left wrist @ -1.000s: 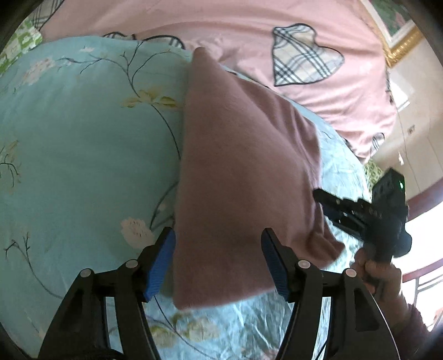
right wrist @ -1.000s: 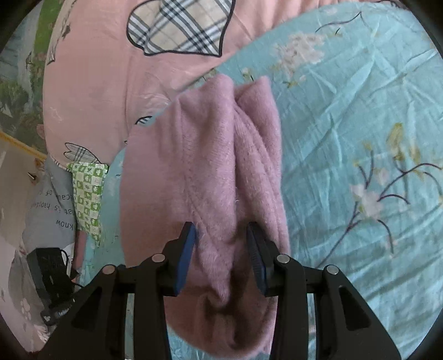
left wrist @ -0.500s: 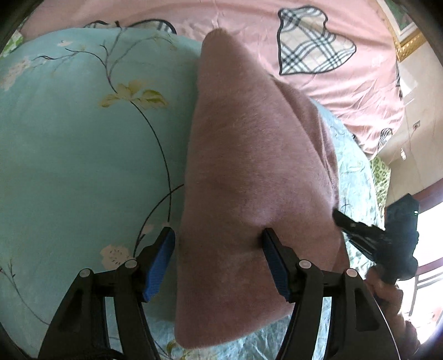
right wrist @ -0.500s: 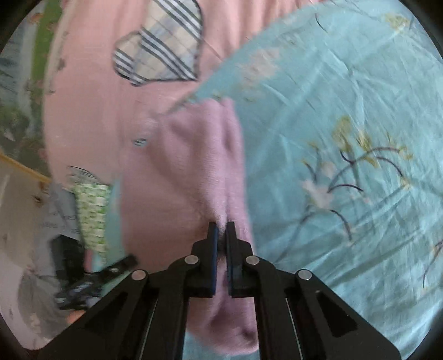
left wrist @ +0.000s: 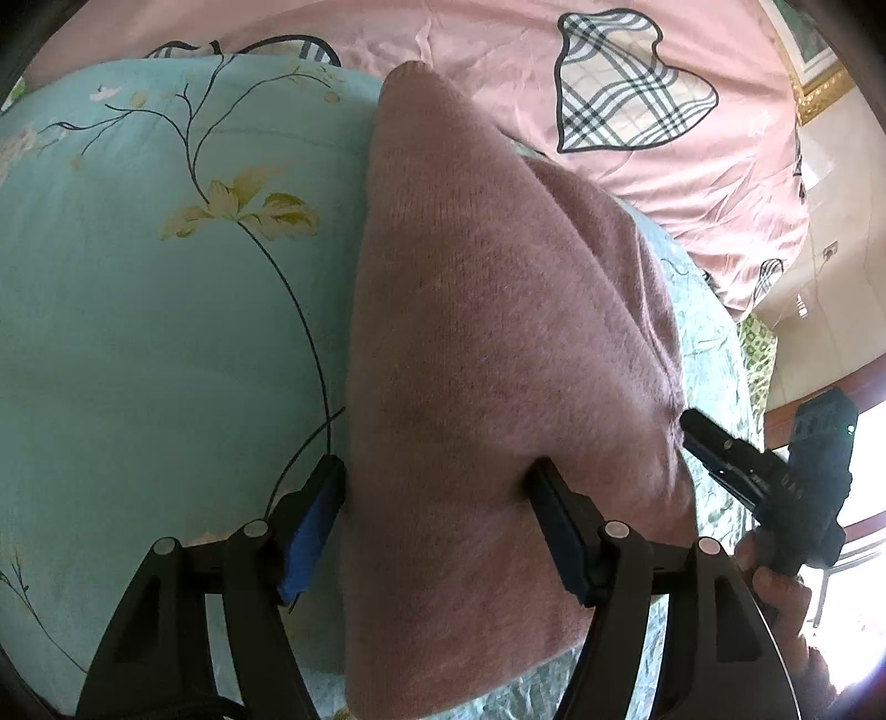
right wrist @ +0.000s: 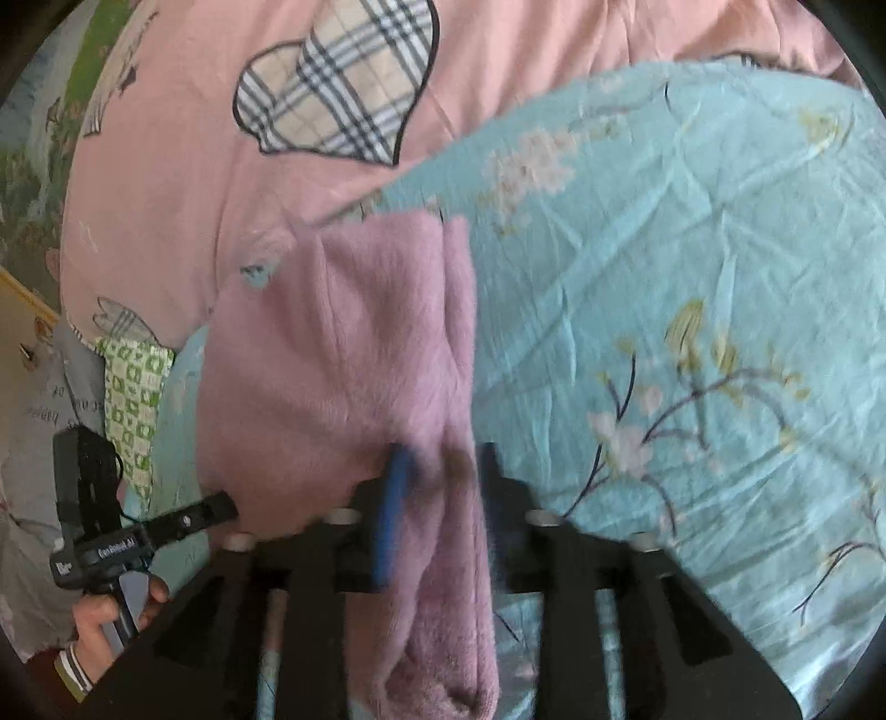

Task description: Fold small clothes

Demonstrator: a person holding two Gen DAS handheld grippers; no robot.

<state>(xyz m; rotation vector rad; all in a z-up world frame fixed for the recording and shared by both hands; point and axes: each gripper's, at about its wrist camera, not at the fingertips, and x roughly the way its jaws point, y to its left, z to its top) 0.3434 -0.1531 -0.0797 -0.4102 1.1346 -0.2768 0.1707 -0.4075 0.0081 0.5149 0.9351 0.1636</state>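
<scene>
Our left gripper is spread wide, with one finger on each side of the pink sweater. Both pads press against the soft knit, but the jaws are not squeezed together. From the left camera we see the sweater lying folded on the blue flowered sheet, long and narrow, running up toward the pink blanket with its plaid heart.

Further right is our right gripper. Its picture is blurry. Its fingers are apart a little, and a fold of the sweater runs between them. We cannot tell for sure if they pinch it. To the right of the sweater the sheet is wrinkled.
</scene>
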